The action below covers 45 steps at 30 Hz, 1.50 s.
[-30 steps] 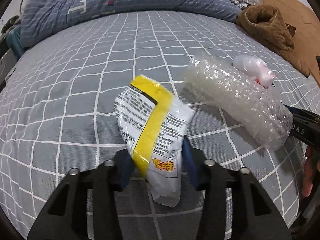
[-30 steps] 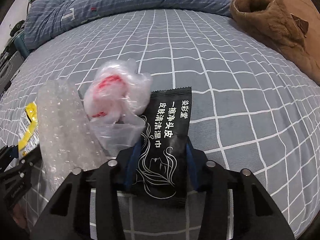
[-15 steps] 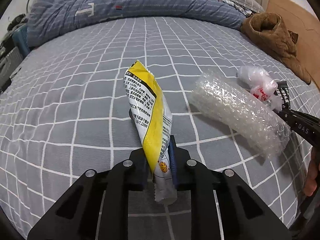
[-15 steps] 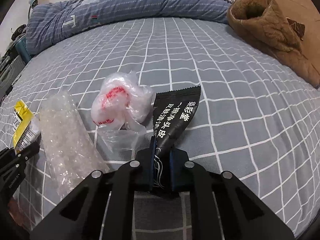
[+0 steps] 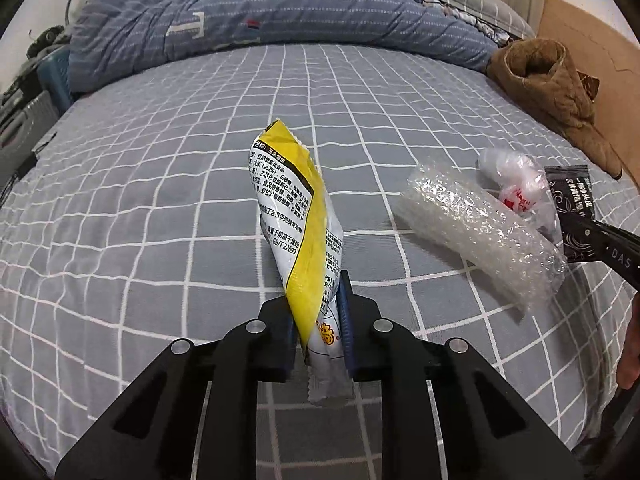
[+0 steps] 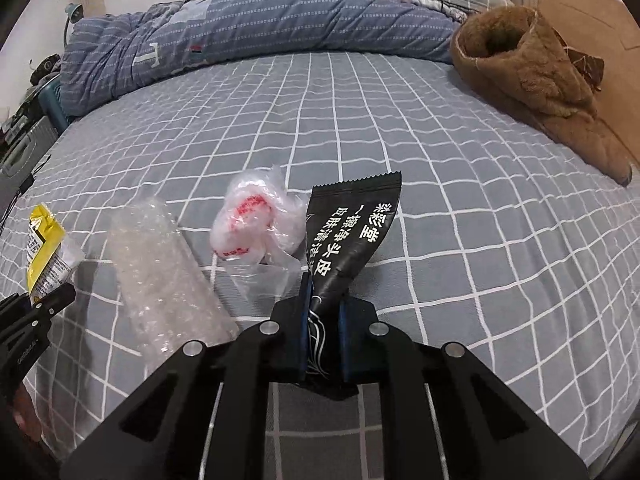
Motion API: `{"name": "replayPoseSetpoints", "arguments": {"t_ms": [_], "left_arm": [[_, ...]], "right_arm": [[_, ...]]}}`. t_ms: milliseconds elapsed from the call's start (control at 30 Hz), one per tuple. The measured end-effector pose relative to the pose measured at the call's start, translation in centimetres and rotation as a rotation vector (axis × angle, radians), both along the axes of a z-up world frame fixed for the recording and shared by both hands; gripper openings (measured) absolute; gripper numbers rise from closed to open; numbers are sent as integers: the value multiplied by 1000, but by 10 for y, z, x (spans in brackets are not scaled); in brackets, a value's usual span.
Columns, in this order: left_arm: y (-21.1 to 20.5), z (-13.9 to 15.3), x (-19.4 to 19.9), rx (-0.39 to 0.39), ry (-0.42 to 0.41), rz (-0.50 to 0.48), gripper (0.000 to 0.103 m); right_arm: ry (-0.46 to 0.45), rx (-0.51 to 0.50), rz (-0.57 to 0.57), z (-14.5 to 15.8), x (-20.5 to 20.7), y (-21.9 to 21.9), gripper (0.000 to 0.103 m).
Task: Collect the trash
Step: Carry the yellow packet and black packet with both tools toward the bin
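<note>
At lower centre, the left gripper (image 5: 318, 320) pinched a yellow-and-white snack packet (image 5: 294, 224) reading "GB/T 22699". The right gripper (image 6: 323, 332) pinched a black sachet (image 6: 352, 236) with white Chinese lettering. Beyond lay a bubble wrap roll (image 6: 168, 280), a crumpled plastic bag (image 6: 256, 220) and the grey checked bedsheet (image 6: 400, 120).

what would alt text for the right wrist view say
The right tool is shut on a black sachet above a grey checked bedsheet. A crumpled clear bag and bubble wrap lie to its left.
</note>
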<state>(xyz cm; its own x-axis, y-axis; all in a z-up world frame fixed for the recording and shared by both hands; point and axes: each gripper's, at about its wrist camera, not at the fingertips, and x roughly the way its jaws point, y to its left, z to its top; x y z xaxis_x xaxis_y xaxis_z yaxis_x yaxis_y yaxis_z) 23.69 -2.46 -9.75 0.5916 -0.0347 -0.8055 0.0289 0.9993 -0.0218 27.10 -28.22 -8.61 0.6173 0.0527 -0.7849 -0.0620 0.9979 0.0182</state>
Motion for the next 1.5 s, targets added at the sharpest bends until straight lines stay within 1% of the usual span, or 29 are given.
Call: {"name": "replayPoseSetpoints", "arguments": {"t_ms": [267,467,700,1033,1200,1500], "left_arm": [[11,21,-21,-26,-22,13,17],[15,42,-45,-44,-57,10,17],[14,55,-73,-52,-77,11,17],[15,55,-111,-64,-77,11,17],[11,65,-130,-59,-99,9,17],[5,69,-157,-62,-97,3,18]], "right_arm": [[-31,-30,17,29,-23,12,11],[-54,-30,24,47,-51,24,11],[-60,-27,40,51,-87,40,11],[-73,-20,58,55,-127,55,11],[-82,-20,69,59,-144,62,11],[-110,-23,97,70,-177,73,11]]}}
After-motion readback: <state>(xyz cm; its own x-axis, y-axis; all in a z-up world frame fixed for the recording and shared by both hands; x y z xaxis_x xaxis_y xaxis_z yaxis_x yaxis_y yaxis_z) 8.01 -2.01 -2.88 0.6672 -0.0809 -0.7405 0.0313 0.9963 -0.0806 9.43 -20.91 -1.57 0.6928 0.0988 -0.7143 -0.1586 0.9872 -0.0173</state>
